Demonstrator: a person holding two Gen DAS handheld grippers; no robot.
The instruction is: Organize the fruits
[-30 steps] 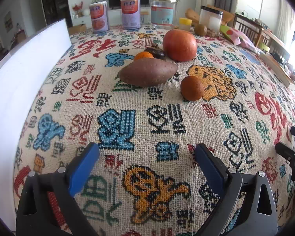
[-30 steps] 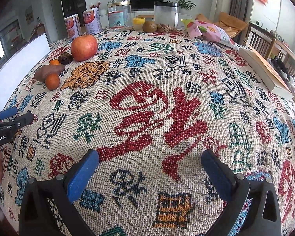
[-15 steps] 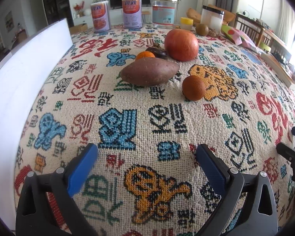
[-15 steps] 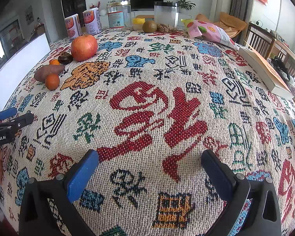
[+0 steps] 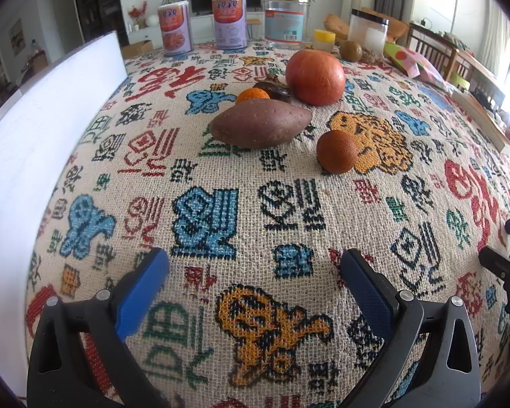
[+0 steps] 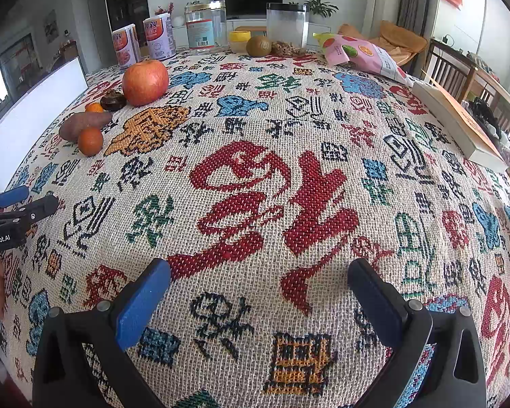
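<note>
Left gripper wide and empty, the orange fruit ahead, just right of its fingers, sweet potato and apple beyond. Right gripper wide too. Approach stage; next, reach forward and straddle one fruit.

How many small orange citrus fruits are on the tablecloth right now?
2. One orange sits alone right of the sweet potato; a smaller one peeks out behind it, beside the apple. Others may be hidden.

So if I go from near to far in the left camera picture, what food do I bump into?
Small orange → sweet potato → big apple → kiwi.
</note>
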